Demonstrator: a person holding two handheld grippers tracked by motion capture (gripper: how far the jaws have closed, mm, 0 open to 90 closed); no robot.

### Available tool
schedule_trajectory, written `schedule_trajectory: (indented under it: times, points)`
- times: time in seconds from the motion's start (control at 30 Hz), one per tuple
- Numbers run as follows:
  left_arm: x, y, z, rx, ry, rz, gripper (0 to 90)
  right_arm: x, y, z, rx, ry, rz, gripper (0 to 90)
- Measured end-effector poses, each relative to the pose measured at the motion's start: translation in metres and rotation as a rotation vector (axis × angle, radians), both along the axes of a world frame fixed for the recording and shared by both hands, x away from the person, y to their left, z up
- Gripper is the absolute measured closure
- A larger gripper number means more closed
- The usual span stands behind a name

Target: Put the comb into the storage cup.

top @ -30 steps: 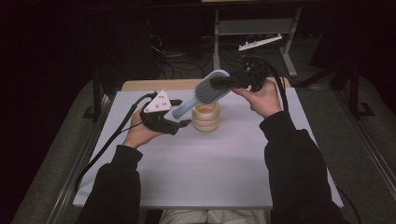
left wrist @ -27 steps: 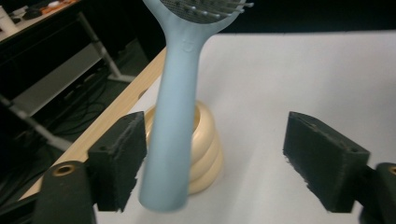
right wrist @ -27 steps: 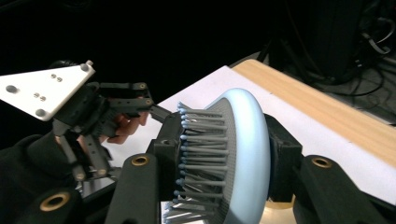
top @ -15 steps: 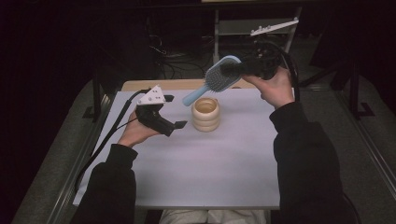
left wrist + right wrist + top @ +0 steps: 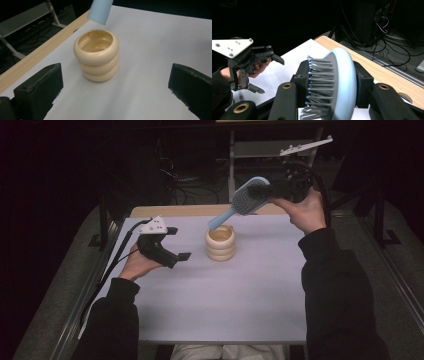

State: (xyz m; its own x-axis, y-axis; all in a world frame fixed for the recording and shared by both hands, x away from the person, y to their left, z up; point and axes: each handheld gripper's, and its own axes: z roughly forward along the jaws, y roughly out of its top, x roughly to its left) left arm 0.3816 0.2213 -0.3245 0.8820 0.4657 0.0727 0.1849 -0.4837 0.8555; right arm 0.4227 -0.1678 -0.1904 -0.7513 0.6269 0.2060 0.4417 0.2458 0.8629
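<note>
Dark surroundings closed in on a table (image 5: 250, 320) covered with a pale lilac sheet, its wooden edge showing at twelve o'clock, with tangled cables and a metal stand on the floor beyond it. Near the middle of the sheet, slightly toward twelve o'clock, stood a cream ribbed cup (image 5: 220, 243), upright and empty, shaped like three stacked rings. Nothing lay between it and either hand.

At nine o'clock from the cup, the left gripper (image 5: 176, 243) was held low over the sheet, its jaws having just been opening and now spread wide with nothing between them; in the left gripper view the cup (image 5: 97, 54) sat ahead of the two black pads, apart from both.

At one o'clock from the cup, raised well above the table, the right gripper (image 5: 266, 191) clamped a blue hairbrush (image 5: 245, 200) by its bristled head, the pads squeezing it front and back. The brush's handle slanted down toward seven o'clock, its tip hanging just above the cup's rim without touching.
</note>
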Motion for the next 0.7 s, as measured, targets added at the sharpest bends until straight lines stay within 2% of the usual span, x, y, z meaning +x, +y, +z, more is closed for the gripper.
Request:
schedule_trajectory:
  times: [0.1, 0.23, 0.4, 0.57, 0.7]
  points:
    - [-0.001, 0.008, -0.001, -0.006, -0.003, 0.017, 0.0, 0.000, -0.003, 0.001, -0.002, -0.010, -0.004, 55.9]
    - [-0.004, 0.021, -0.003, -0.041, -0.002, 0.035, 0.0, 0.000, -0.006, 0.002, 0.001, -0.018, -0.013, 55.8]
    - [-0.007, 0.037, -0.011, -0.031, 0.020, 0.060, 0.0, 0.003, -0.008, 0.001, -0.012, -0.019, -0.032, 55.7]
    - [-0.011, 0.054, -0.022, -0.067, 0.029, 0.094, 0.0, 0.006, -0.008, -0.002, -0.020, -0.020, -0.038, 55.7]
    - [-0.014, 0.064, -0.029, -0.062, 0.033, 0.113, 0.0, 0.010, -0.007, -0.004, -0.040, -0.016, -0.044, 55.7]
